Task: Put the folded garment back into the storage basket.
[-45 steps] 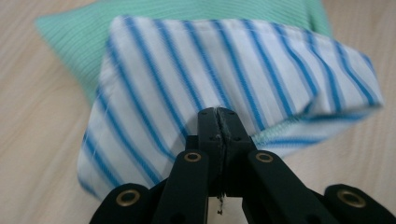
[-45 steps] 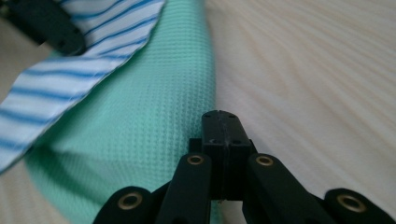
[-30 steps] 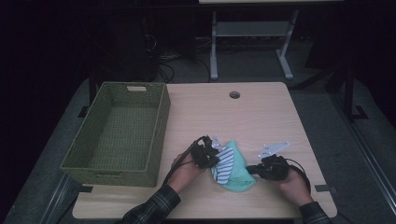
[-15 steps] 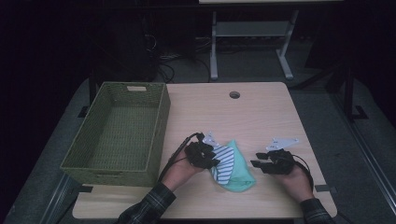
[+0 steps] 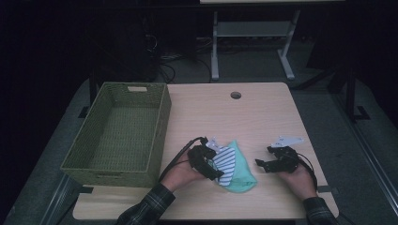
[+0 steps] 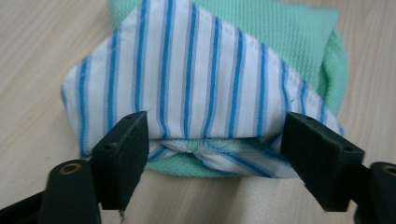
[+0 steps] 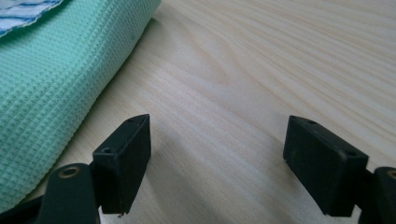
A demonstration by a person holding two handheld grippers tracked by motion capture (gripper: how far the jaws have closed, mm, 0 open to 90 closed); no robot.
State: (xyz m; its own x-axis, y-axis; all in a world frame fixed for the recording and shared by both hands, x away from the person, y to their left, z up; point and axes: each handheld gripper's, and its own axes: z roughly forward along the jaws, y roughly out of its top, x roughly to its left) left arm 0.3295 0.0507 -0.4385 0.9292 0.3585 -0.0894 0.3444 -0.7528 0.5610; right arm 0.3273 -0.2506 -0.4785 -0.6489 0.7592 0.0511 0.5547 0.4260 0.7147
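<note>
the folded cloth (image 5: 234, 166) lies on the wooden table (image 5: 263, 117), well to the right of the woven basket (image 5: 117, 133) and nearer the person's edge. it is a striped white-and-blue layer (image 6: 196, 79) folded over a green waffle-knit one (image 6: 280, 28). the left gripper (image 6: 215, 140) sits at the bundle's near edge, jaws spread wide to either side of the fold, nothing pinched. the right gripper (image 7: 217, 149) rests on bare wood just right of the cloth, jaws also spread. it looks light, soft and limp; i'd guess it sags and unfolds unless both layers are pinched together at that thick folded edge.
</note>
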